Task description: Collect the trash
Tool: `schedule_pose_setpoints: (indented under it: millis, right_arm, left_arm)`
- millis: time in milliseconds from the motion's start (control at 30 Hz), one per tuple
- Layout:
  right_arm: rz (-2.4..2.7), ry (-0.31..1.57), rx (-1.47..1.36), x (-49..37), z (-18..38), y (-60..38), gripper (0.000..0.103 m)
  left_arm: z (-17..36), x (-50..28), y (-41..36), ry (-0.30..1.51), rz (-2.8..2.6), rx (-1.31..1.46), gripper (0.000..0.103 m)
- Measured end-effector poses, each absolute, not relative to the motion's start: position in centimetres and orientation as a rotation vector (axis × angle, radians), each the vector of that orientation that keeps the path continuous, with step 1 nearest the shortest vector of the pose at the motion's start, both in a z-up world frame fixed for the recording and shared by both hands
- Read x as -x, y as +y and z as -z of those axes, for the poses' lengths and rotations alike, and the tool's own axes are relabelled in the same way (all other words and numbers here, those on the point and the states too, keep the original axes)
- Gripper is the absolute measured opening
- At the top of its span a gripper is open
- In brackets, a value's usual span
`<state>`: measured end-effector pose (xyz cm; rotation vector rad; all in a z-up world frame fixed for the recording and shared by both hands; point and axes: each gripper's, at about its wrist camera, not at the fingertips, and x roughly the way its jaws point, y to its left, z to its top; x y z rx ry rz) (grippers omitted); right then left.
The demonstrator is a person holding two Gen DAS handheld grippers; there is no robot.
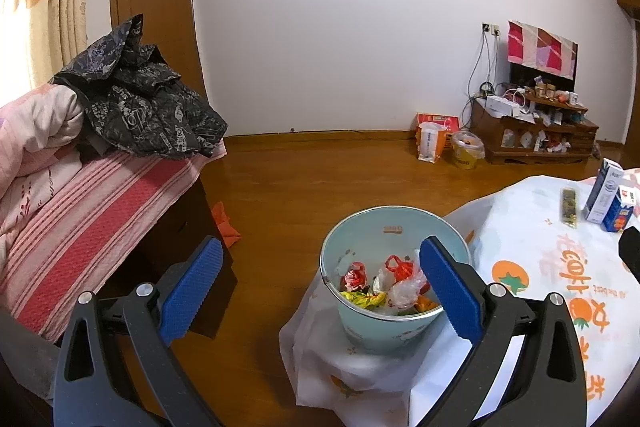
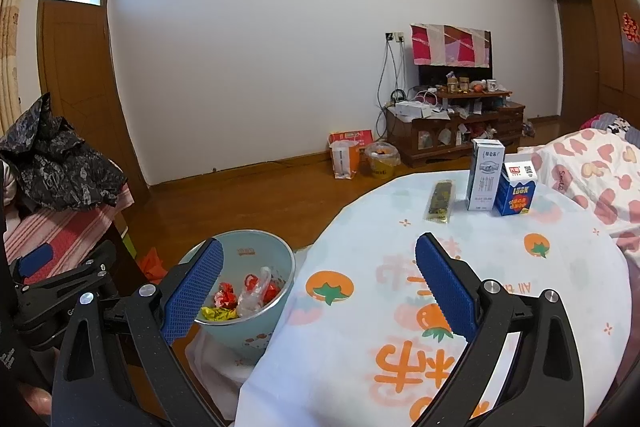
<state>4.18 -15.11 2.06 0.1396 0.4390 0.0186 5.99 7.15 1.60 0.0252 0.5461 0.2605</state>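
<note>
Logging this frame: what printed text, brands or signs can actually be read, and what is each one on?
"LOOK": blue carton on the table.
"All", then cut off: tablecloth, beside large orange Chinese characters I cannot make out.
"Smile", roughly: heart-patterned blanket.
White carton: print too small to read.
Bucket: red label, blurred.
Red character decoration on the cabinet door: unclear.
Snack wrapper: unreadable.

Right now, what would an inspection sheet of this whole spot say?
Surface: round table under a fruit-print cloth.
Job's things: light-blue bin beside the table, holding wrappers and bags; flat snack wrapper, white carton and blue carton upright on the table.
Clutter: dark jacket on bedding.
Grippers: left gripper and right gripper open, empty.
Cables: wires hanging by the TV stand.
Surroundings: wooden floor, white wall, door.
</note>
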Motion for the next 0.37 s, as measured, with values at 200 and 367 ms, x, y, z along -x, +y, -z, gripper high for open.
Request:
schedule_pose_setpoints:
  millis: [200, 367]
  right_arm:
    - [-0.013, 0.456, -0.149, -4.41, -1.75, -15.33, 0.095]
    - [-0.014, 0.458, -0.149, -4.46, -1.61, -15.31, 0.095]
  left_arm:
    - [-1.57, -6.1, 7.21, 0.546, -0.295, -0.038, 0.097]
    - [-1.45, -6.14, 6.97, 0.552, -0.277, -0.047, 0.097]
